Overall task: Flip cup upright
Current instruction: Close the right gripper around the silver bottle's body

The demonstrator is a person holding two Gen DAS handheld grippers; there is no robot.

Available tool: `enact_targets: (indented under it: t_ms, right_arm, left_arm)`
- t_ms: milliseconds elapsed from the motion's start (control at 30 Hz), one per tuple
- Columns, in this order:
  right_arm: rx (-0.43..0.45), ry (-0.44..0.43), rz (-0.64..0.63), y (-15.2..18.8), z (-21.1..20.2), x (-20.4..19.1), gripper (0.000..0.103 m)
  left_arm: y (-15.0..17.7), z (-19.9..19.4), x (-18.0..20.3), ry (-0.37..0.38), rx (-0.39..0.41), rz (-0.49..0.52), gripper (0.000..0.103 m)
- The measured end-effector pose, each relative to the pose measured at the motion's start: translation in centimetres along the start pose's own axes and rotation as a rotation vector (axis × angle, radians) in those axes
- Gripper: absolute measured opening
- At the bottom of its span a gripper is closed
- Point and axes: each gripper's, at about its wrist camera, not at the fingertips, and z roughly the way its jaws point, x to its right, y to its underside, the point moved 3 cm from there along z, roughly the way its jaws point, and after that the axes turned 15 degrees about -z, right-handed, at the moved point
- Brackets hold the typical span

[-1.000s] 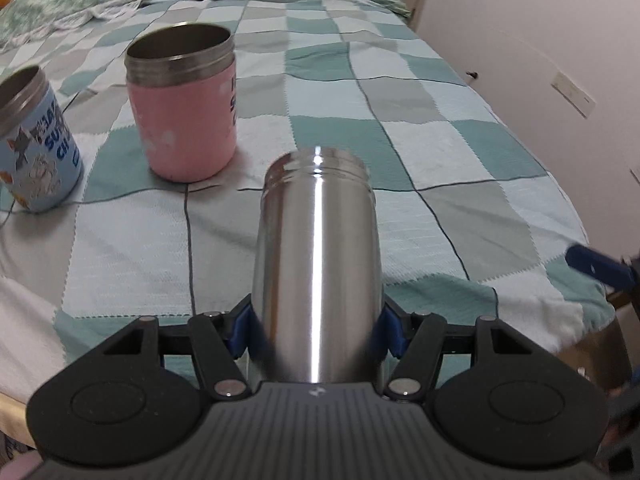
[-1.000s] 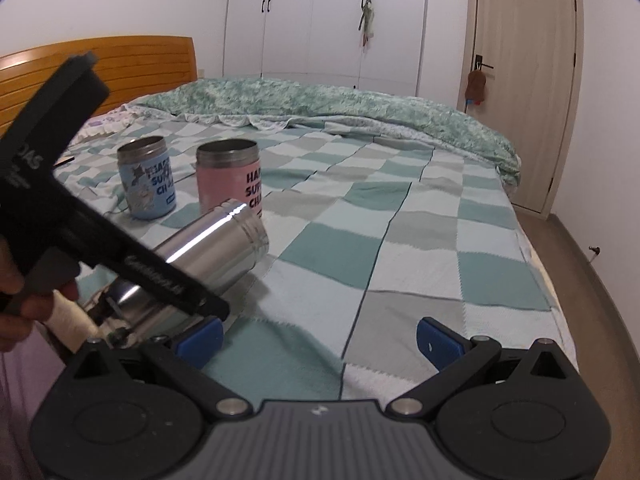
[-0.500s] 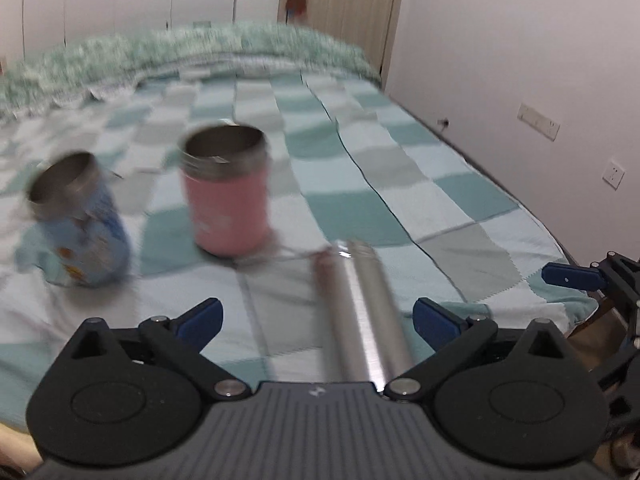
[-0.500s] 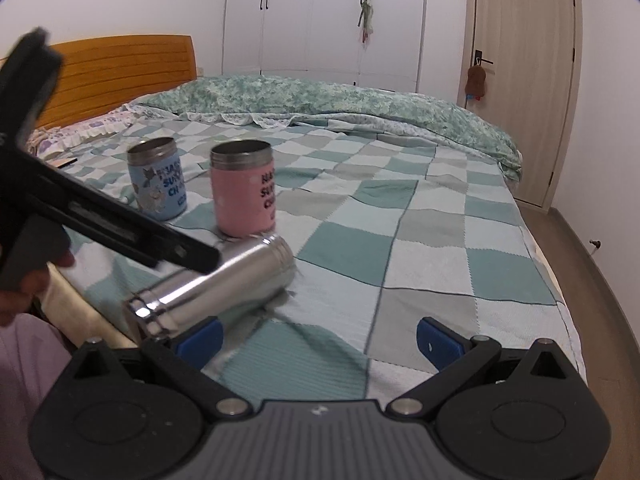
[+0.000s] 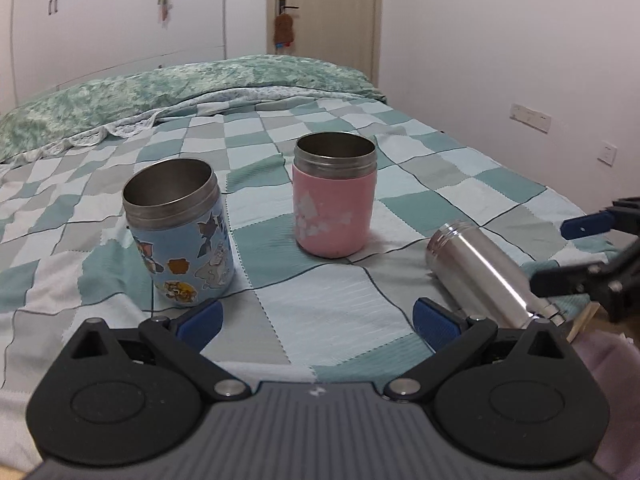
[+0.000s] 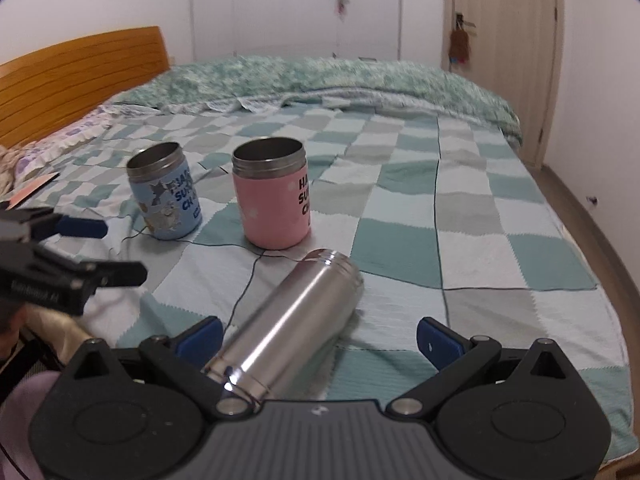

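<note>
A plain steel cup (image 6: 292,320) lies on its side on the checked bedspread, mouth pointing away from me; it also shows in the left wrist view (image 5: 484,272) at the right. My right gripper (image 6: 320,334) is open, its jaws on either side of the cup's near end without touching it. My left gripper (image 5: 316,318) is open and empty, left of the steel cup, facing a blue cartoon cup (image 5: 180,232) and a pink cup (image 5: 334,196). Both of those stand upright.
The bedspread (image 6: 460,216) ends at the bed's near edge just under both grippers. A folded green quilt (image 6: 320,80) lies across the far end. A wooden headboard (image 6: 72,76) is at left, a door (image 6: 504,52) at right.
My left gripper let go of the steel cup, opened and swung left. The cup now lies on the bed. My right gripper has moved left so the cup sits between its jaws.
</note>
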Motion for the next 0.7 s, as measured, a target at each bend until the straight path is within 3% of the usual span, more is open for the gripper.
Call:
enact_targets:
  t_ms: [400, 700]
  right_arm:
    - [-0.249, 0.04, 0.102, -2.7, 7.2, -0.1, 0.103]
    - [-0.393, 0.028, 0.209, -3.8, 11.5, 1.0, 0.103]
  left_arm:
    - [0.2, 3.9, -1.9, 0.09, -0.029, 0.047, 0.103]
    - [0.0, 5.3, -2.6, 0.107, -0.039, 0.04, 0.103]
